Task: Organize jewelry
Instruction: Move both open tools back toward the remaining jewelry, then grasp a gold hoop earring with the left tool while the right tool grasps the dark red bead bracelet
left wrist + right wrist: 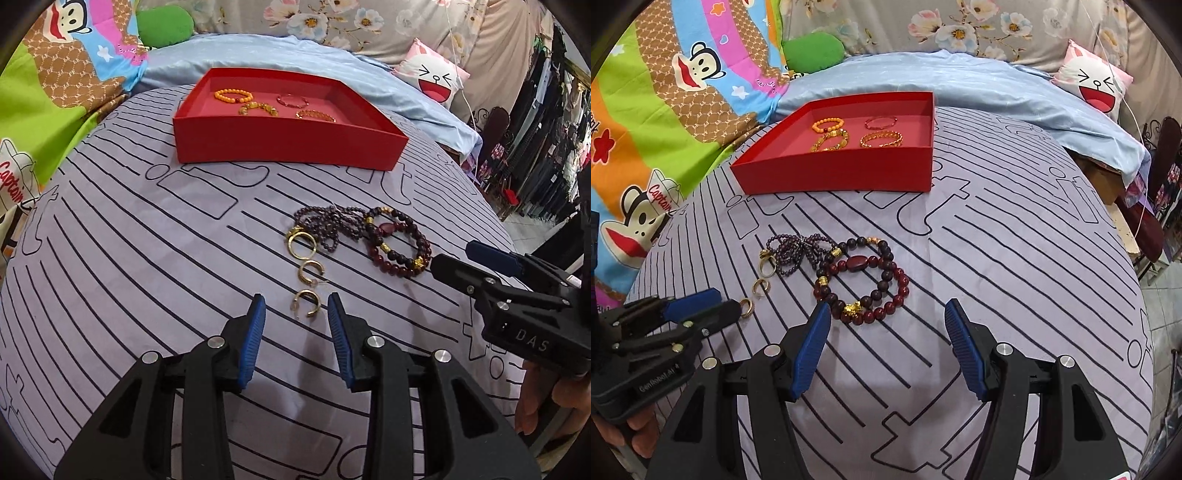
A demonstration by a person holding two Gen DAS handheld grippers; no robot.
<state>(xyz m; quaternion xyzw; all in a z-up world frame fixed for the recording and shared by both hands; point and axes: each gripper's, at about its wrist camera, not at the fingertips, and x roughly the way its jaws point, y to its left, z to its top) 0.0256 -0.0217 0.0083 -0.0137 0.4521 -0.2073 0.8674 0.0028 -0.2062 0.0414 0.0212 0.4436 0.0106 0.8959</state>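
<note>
the left gripper [296,308] hovers with jaws spread just short of a gold ring [307,303] on the striped sheet [147,258]. the right gripper [885,316], jaws spread wider and empty, is by the dark red bracelets [864,284]. the red tray [288,147] beyond holds four bracelets.

Both wrist cameras look forward and steeply down, close over the striped sheet [147,258]. Left view sits left of right's; both share the far red tray [288,147] and near beads [864,284].

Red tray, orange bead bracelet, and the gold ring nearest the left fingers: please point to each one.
red tray [280,142], left wrist view, front wall.
orange bead bracelet [223,96], left wrist view, beads on its left side.
gold ring [313,312], left wrist view, its band.
</note>
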